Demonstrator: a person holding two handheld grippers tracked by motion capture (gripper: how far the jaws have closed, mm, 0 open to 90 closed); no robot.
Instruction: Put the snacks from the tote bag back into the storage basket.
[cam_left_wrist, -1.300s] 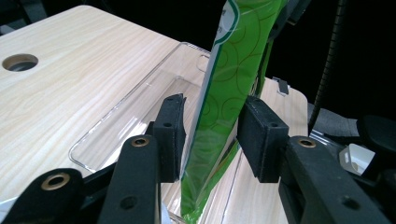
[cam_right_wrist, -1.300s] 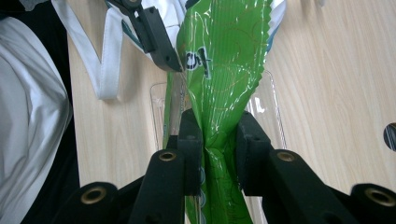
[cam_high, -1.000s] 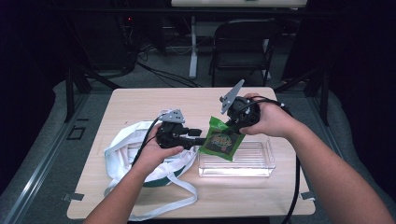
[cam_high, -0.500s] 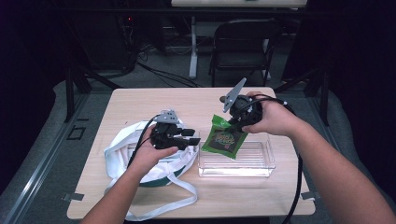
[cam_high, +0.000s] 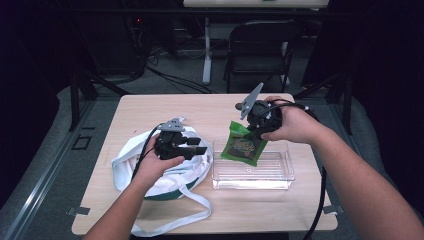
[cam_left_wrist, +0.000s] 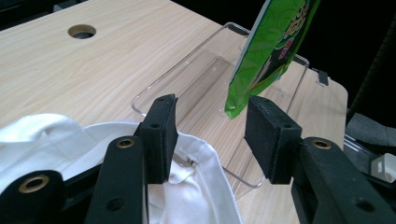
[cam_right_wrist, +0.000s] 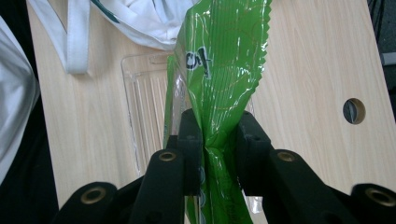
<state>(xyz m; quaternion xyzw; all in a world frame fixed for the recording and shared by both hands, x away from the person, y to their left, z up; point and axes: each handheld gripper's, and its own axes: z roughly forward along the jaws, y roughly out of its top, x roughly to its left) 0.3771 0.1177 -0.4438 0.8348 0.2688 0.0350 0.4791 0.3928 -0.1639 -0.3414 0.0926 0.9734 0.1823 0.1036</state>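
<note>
On the pale wooden worktop (cam_high: 210, 112), the right tongs (cam_high: 255, 131) are clamped on the top edge of a glossy green crinkle-edged snack packet (cam_high: 243, 147), which hangs tilted above the left end of a clear rectangular plastic tray (cam_high: 280, 172). In the right gripper view the two black jaws press the packet's foil (cam_right_wrist: 219, 79) flat between them, with the ribbed tray (cam_right_wrist: 144, 102) below it. The packet's lower corner sits over the tray's inside (whether it touches the tray floor cannot be told).

The left tongs (cam_high: 192, 149) hover over a crumpled white cloth bag with long straps and a dark green band (cam_high: 150, 172), which lies just left of the tray. In the left gripper view their jaws stand well apart with nothing between them, over the bag's white rim (cam_left_wrist: 187, 182), and the green packet (cam_left_wrist: 268, 51) hangs beyond them over the tray (cam_left_wrist: 196, 70). A round cable hole (cam_left_wrist: 81, 31) marks the worktop farther off.
</note>
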